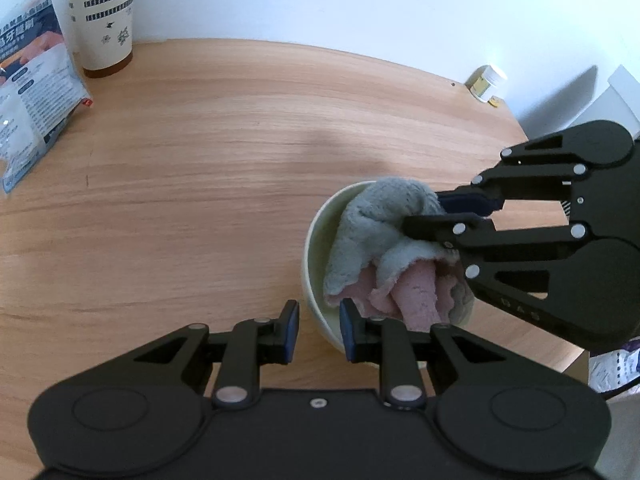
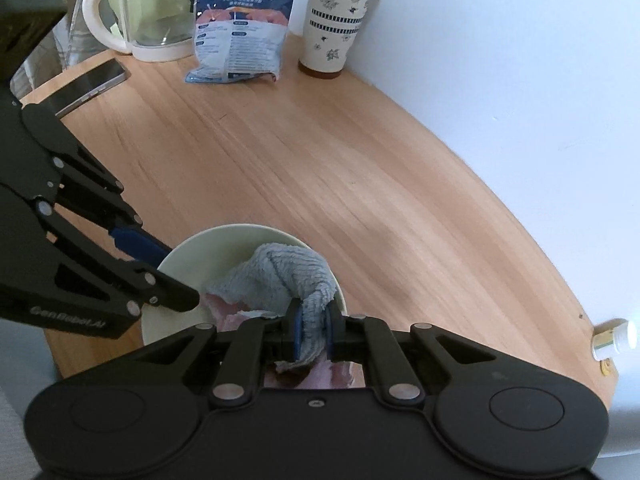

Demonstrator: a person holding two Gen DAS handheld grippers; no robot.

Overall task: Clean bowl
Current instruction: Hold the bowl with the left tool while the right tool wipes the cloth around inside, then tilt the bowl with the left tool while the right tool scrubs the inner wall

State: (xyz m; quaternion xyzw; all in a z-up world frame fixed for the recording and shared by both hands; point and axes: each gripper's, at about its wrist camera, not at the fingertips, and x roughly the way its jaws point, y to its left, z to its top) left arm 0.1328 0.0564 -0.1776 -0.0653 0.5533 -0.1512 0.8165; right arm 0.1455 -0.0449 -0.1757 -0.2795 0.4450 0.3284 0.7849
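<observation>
Right hand-held gripper (image 2: pixel 311 330) clenches cloth (image 2: pixel 280 276) in bowl (image 2: pixel 240 236); left hand-held gripper (image 1: pixel 319 330), marked "GenRobot.AI", straddles the rim.

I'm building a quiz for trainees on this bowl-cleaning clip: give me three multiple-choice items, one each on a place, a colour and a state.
1. Where is the cloth?
A in the bowl
B on the phone
C under the kettle

2. What colour is the tall cup's lid?
A green
B dark red
C black

3. The right hand-held gripper is:
A open, empty
B shut on the cloth
C gripping the cup

Answers:
A, the cloth lies inside the bowl.
B, the cup has a dark red lid.
B, the right hand-held gripper pinches a fold of cloth.
</observation>
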